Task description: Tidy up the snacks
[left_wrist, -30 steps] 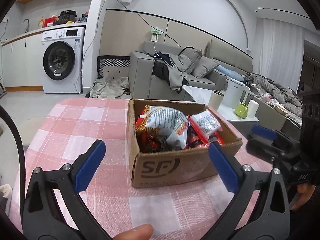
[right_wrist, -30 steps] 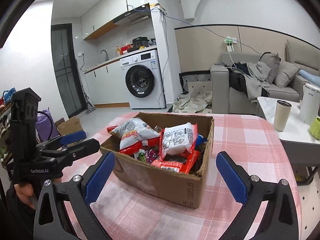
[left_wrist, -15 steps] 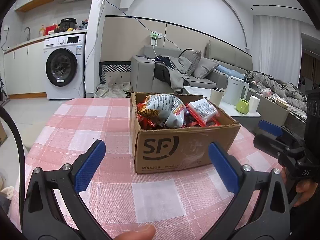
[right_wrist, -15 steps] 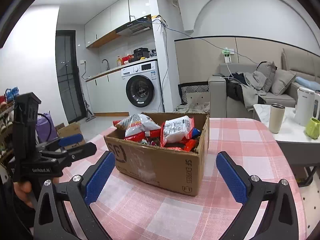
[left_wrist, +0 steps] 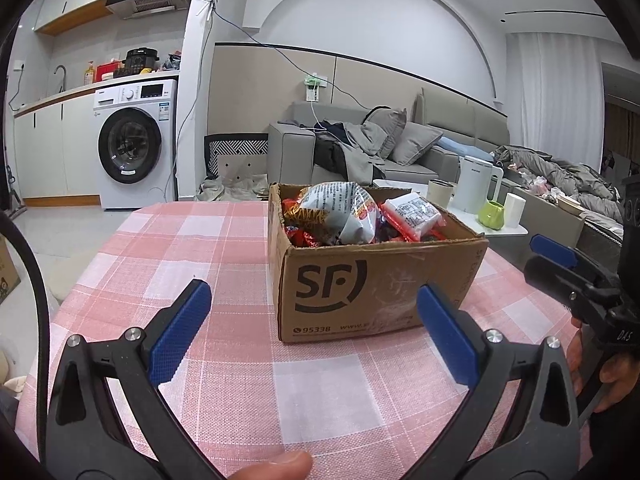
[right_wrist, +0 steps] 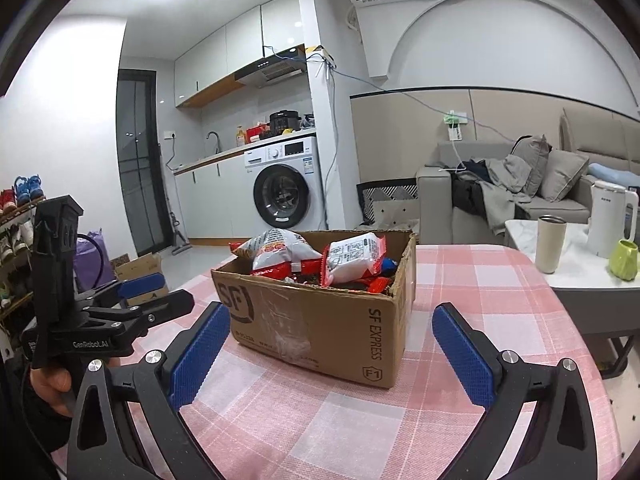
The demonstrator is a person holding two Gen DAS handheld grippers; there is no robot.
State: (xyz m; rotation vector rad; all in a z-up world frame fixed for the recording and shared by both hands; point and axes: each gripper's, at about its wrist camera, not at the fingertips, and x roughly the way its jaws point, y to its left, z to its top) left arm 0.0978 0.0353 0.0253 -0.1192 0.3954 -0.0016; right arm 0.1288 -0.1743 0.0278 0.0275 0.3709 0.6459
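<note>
Corrugated cardboard box [left_wrist: 372, 280] of crinkly snack packets [left_wrist: 344, 216], checked tablecloth [left_wrist: 200, 240]

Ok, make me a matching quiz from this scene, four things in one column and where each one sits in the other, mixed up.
Things:
1. snack packets
2. cardboard box
3. green mug
4. grey clothes

Places:
A. on the pink checked tablecloth
B. draped over the sofa
C. inside the cardboard box
D. on the white side table, beside the white kettle

Pairs: 1-C, 2-A, 3-D, 4-B
</note>
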